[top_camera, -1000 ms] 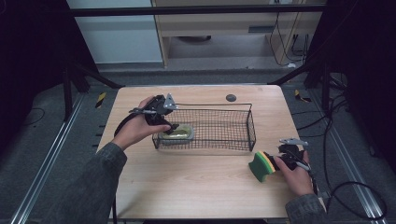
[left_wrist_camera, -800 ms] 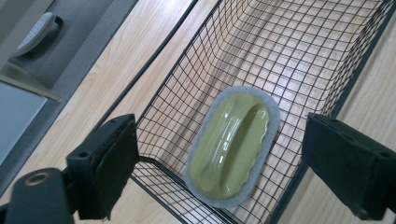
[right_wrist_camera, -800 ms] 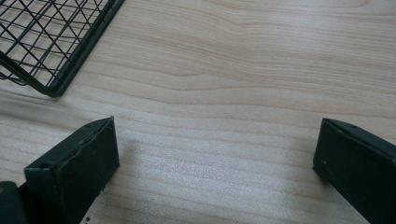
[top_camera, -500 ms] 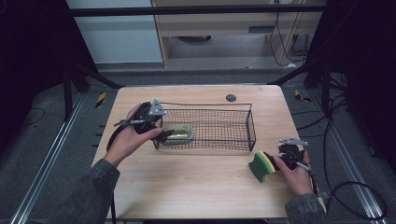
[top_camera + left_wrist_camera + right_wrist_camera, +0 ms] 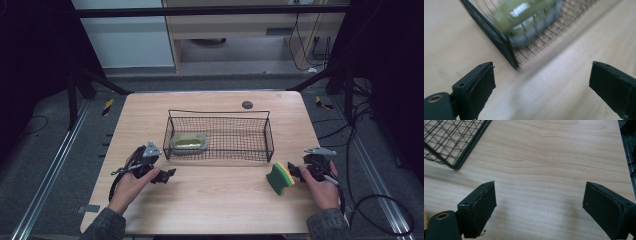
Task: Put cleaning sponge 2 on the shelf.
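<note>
A black wire basket (image 5: 220, 131) stands mid-table. In its left end lies a yellow-green object in a grey oval dish (image 5: 189, 142), seen blurred through the mesh as the dish (image 5: 524, 17) in the left gripper view. My left gripper (image 5: 166, 175) is low over the table just in front of the basket's left corner (image 5: 511, 60). Its jaws are open and empty around the gripper midpoint (image 5: 541, 72). A green and yellow sponge (image 5: 279, 178) stands on edge at the front right. My right gripper (image 5: 298, 172) sits right beside it, and the right gripper (image 5: 540, 192) is open over bare wood.
A small dark round disc (image 5: 247, 104) lies on the table behind the basket. The basket's near right corner (image 5: 456, 165) sits ahead and to the left of the right jaws. The table's right edge (image 5: 624, 150) is close. Black frame legs stand at both back corners.
My left gripper has pulled back from the basket's left end toward the person and dropped to the table in front of its corner. The right gripper and sponge have stayed put.
</note>
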